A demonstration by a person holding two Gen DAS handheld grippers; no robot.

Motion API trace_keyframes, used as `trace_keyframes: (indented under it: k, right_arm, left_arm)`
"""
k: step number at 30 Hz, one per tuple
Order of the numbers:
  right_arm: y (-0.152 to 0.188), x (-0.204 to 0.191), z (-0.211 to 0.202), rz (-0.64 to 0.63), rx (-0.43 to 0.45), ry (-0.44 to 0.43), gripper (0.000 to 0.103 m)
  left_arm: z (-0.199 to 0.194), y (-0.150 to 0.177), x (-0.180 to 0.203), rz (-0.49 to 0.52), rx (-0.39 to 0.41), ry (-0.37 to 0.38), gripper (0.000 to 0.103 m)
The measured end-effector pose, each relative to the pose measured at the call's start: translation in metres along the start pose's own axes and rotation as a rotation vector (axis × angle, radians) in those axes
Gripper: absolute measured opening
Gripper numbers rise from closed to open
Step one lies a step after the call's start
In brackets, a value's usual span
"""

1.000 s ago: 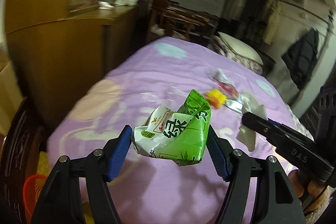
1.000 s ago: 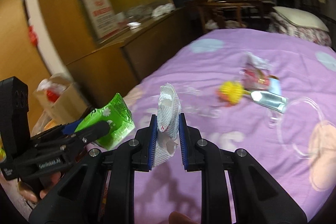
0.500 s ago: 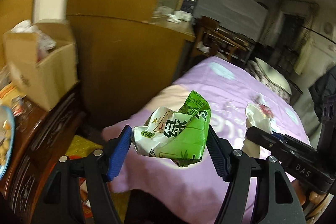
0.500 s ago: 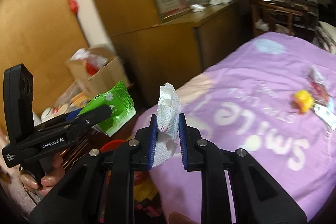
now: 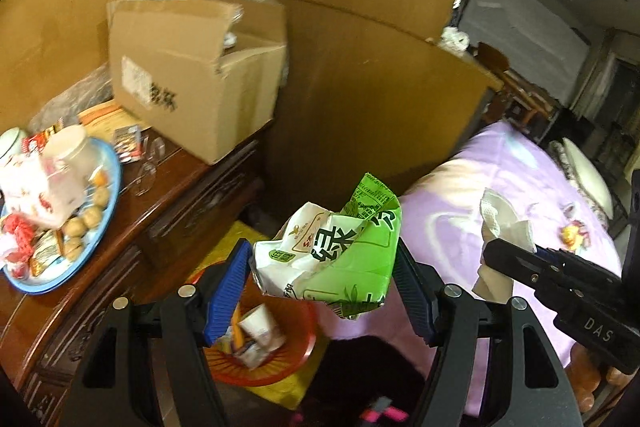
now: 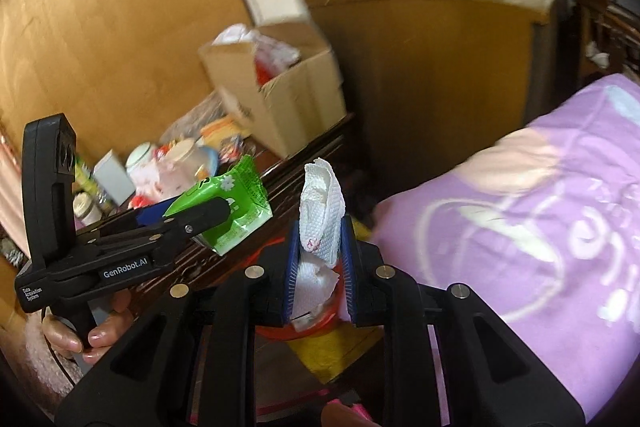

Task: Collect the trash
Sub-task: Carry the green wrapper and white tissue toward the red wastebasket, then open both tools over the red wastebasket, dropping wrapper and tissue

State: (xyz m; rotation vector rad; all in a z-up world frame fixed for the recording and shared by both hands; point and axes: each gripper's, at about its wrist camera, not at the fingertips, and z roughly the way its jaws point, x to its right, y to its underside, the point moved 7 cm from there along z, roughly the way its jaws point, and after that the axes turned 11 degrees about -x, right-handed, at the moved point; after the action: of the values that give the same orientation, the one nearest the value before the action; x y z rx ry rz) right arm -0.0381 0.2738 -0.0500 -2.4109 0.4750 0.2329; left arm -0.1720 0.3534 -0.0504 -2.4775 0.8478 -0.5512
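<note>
The left gripper (image 5: pixel 324 267) clamps a green wrapper (image 5: pixel 332 251) and the right gripper (image 6: pixel 320 259) pinches a tissue (image 6: pixel 322 223), both above the red bin (image 5: pixel 296 351), undropped, while more litter (image 5: pixel 572 233) remains on the bed (image 5: pixel 500 195).

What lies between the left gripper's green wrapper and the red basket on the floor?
Nothing: in the left wrist view the green wrapper in the left gripper hangs in open air above the red basket.
</note>
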Motion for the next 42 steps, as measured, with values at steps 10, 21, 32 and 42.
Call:
trace_keyframes:
  k: [10, 21, 32, 42]
  right_arm:
    - [0.011, -0.024, 0.066, -0.037, -0.137, -0.034, 0.021]
    - [0.023, -0.029, 0.135, -0.058, -0.289, -0.036, 0.021]
    - [0.026, -0.03, 0.179, -0.049, -0.376, -0.054, 0.021]
    - [0.028, -0.032, 0.2, -0.052, -0.421, -0.066, 0.023]
  left_arm:
    - [0.05, 0.021, -0.046, -0.078, -0.103, -0.024, 0.069]
    - [0.093, 0.038, -0.078, -0.13, -0.198, -0.035, 0.069]
    - [0.127, 0.06, -0.099, -0.122, -0.274, -0.076, 0.069]
    - [0.145, 0.068, -0.119, -0.16, -0.315, -0.082, 0.069]
